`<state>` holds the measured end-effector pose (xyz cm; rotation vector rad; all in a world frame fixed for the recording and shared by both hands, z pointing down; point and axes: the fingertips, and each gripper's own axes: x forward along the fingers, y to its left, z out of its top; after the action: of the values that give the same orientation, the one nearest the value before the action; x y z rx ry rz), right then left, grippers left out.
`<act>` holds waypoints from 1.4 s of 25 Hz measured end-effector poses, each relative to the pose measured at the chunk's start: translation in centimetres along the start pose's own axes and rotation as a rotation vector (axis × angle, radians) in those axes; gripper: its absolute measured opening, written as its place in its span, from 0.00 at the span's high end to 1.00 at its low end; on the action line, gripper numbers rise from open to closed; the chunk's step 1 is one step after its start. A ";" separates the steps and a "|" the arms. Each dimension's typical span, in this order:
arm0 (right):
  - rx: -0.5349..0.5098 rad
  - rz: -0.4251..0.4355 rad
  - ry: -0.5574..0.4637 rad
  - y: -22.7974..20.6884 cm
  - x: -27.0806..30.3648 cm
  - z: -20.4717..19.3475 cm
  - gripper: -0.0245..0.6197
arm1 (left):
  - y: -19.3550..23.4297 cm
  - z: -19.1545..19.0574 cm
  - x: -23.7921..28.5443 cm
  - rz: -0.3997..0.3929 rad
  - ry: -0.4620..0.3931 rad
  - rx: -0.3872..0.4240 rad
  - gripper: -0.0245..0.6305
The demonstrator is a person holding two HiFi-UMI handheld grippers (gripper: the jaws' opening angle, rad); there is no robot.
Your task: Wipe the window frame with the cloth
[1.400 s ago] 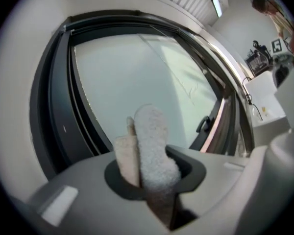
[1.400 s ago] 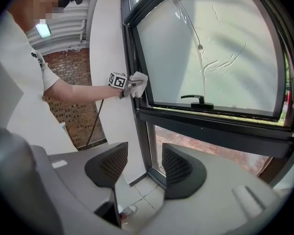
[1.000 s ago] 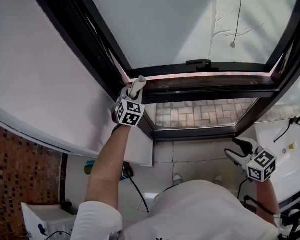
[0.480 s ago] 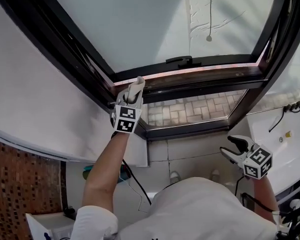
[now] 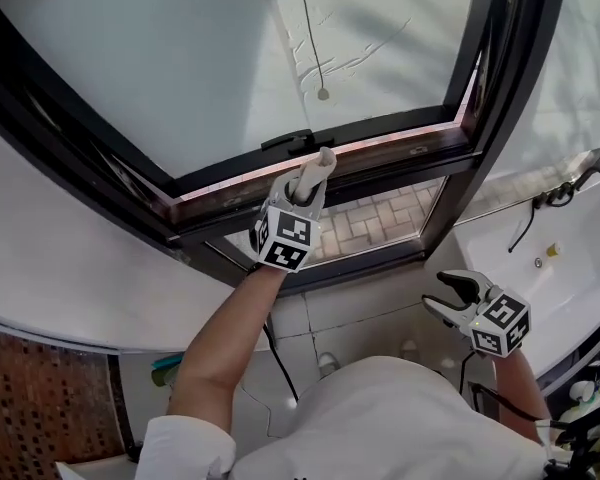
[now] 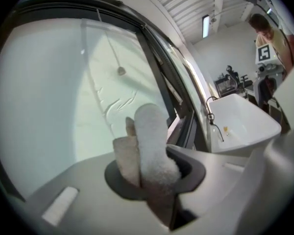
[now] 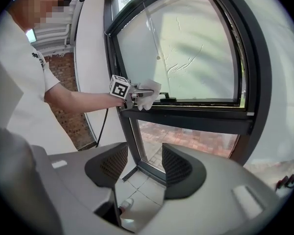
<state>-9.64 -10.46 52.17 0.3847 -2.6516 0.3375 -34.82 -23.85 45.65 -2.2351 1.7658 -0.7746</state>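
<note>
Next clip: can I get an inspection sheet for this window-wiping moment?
Surface: dark window frame, with a latch handle on its horizontal rail.
Job's things: white cloth, folded, against the rail.
Clutter: nothing seen on the frame.
Grippers: left gripper shut on the cloth; right gripper open, empty, held low.
Cables: black cable below the left arm; pull cord hanging before the glass.
Surroundings: white sink at right, brick wall at left.

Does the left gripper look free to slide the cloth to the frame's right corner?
Probably yes: the frame rail from the cloth to that corner looks bare; the right gripper hangs low, open.
</note>
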 end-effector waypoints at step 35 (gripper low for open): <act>0.109 -0.131 -0.043 -13.7 -14.1 -6.5 0.62 | -24.1 13.0 24.2 -0.354 0.132 0.246 0.81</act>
<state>9.45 -18.34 53.81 0.6037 -2.6398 0.4372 -4.06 -42.41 52.39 -2.3975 1.2491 -1.1631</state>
